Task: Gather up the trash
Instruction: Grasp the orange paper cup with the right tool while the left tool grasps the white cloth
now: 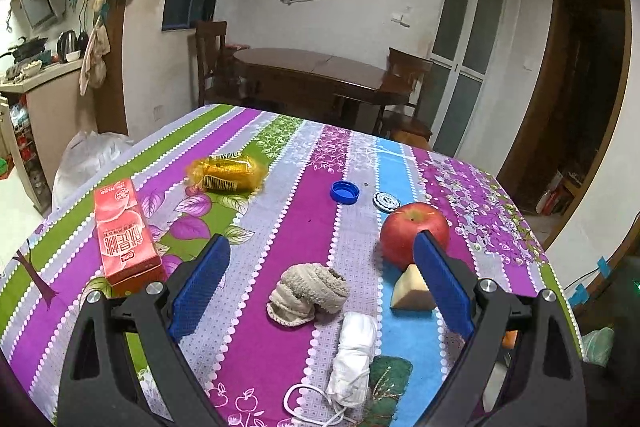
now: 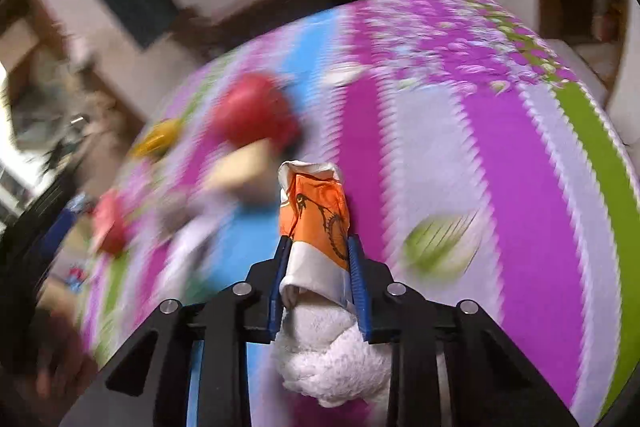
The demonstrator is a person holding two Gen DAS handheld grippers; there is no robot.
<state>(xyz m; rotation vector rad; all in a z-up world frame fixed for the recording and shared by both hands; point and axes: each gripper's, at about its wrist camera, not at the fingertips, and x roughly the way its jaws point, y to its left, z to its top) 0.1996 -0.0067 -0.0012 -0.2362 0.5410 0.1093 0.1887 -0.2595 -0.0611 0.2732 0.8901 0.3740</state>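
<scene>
My left gripper is open above the striped floral tablecloth, holding nothing. On the cloth lie a red drink carton, a crumpled yellow wrapper, a blue bottle cap, a beige rolled sock between the fingers, and a folded white face mask. In the blurred right wrist view my right gripper is shut on an orange and white wrapper, held above the table. A white fluffy cloth sits under the jaws.
A red apple, a pale wedge-shaped piece and a round patterned disc lie at the right. A dark wooden table with chairs stands behind. A white bag sits off the table's left edge.
</scene>
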